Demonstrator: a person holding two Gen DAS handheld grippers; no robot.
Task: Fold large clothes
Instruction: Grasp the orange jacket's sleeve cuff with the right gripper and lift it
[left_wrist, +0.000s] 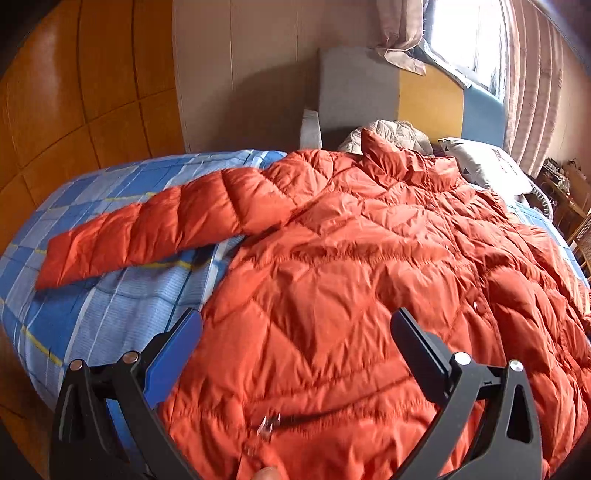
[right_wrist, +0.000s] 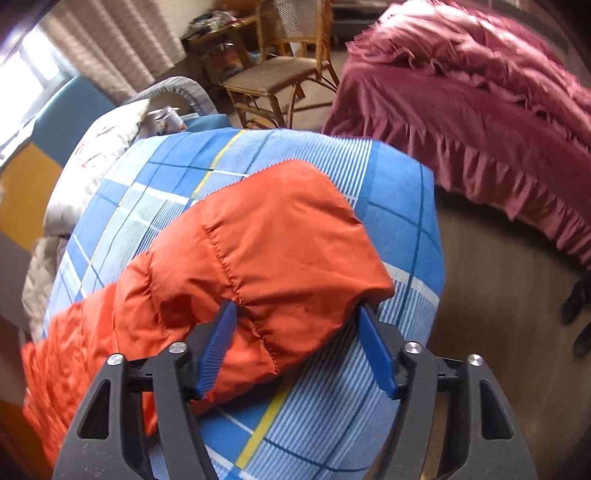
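An orange quilted jacket (left_wrist: 351, 258) is seen laid out on a bed covered with a blue plaid sheet (left_wrist: 110, 295), its collar toward the far headboard and its hem at the near edge. In the left wrist view one sleeve (left_wrist: 147, 229) is stretched out flat to the left, well away from the body of the garment, its long axis running roughly crosswise to the jacket's length. The left gripper (left_wrist: 295, 332) is held over the near part of the jacket front, its jaws spread wide with nothing between the pads; only the fabric below is framed by them, and no contact is shown. In the right wrist view the other sleeve end (right_wrist: 280, 251) lies across the sheet, its cuff directly in front of the right gripper (right_wrist: 295, 317). The blue pads (right_wrist: 218, 347) stand on either side of the cuff, partly open, with the cloth between them; whether they already press on it cannot be told for certain, and no firm pinch is visible. The coming move is judged to turn on this: the cuff lies straight ahead of the right fingers, with the sleeve's length running away to the left toward the body, so the right hand is the nearer one for carrying that sleeve inward across the jacket.
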